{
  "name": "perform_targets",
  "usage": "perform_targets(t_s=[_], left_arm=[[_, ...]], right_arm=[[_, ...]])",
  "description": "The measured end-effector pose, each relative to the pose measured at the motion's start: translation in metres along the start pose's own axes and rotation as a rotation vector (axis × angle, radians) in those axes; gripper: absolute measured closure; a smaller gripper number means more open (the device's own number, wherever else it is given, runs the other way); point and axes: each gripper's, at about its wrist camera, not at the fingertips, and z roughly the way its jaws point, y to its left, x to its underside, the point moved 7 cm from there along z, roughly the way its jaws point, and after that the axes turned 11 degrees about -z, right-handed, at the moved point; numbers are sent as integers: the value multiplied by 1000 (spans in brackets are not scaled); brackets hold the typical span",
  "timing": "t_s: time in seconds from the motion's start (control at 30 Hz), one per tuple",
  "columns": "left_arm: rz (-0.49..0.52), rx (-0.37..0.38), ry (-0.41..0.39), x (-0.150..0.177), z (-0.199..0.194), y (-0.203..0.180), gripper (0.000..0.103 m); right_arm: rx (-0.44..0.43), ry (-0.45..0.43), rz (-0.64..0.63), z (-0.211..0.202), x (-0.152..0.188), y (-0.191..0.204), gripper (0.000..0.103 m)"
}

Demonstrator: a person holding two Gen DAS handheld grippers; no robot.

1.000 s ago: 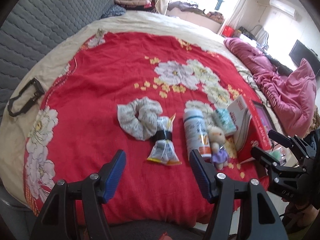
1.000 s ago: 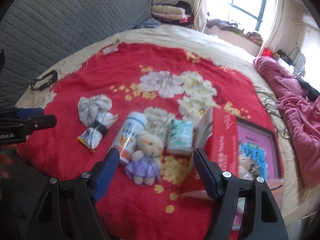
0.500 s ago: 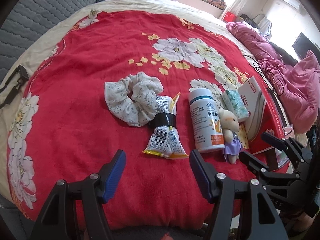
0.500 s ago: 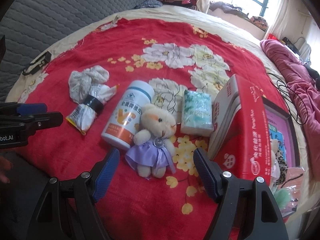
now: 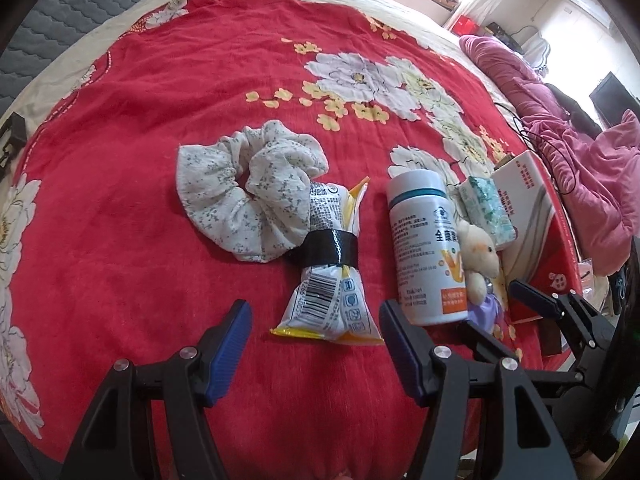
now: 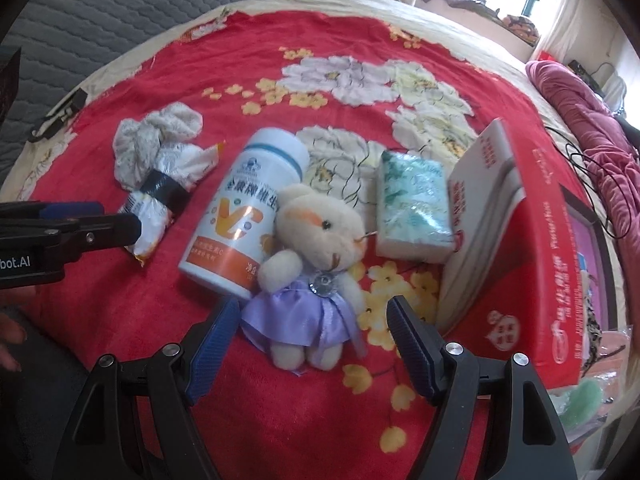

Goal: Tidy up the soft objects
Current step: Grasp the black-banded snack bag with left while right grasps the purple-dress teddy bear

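Left tool spread over snack packet, right tool spread, seemingly straddling plush bear

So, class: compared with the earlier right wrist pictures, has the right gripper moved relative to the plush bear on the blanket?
Yes. The right gripper has come down toward the plush bear, which now looms larger, its skirt between the open fingertips, untouched.

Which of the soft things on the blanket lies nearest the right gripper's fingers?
The plush bear in the purple dress: it lies just ahead of the open right gripper, while the scrunchie and tissue pack lie farther off.
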Motion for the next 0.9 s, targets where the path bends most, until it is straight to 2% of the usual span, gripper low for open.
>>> perform_targets(t_s=[0.23,0.43,0.53,0.57,0.63,0.67,0.9], left_arm=[[17,-10,17,-2,13,-4,38],[25,-11,21,-5,19,-10,38],[27,-5,21,-6,21,-11,41],[27,-4,23,-7,22,-12,44],[26,-17,25,-8,25,-13,56],[29,-23,25,-8,25,-13,58],[36,-3,29,-6,23,-17,67]], right_arm=[[4,43,-17,19,2,2,26],[-34,56,-11,30,3,5,26],[-59,53,-5,32,3,6,32],[-69,48,-1,32,3,6,38],[-80,43,4,30,3,4,50],[-77,42,2,29,3,3,59],[-77,-4,18,12,-2,-7,64]])
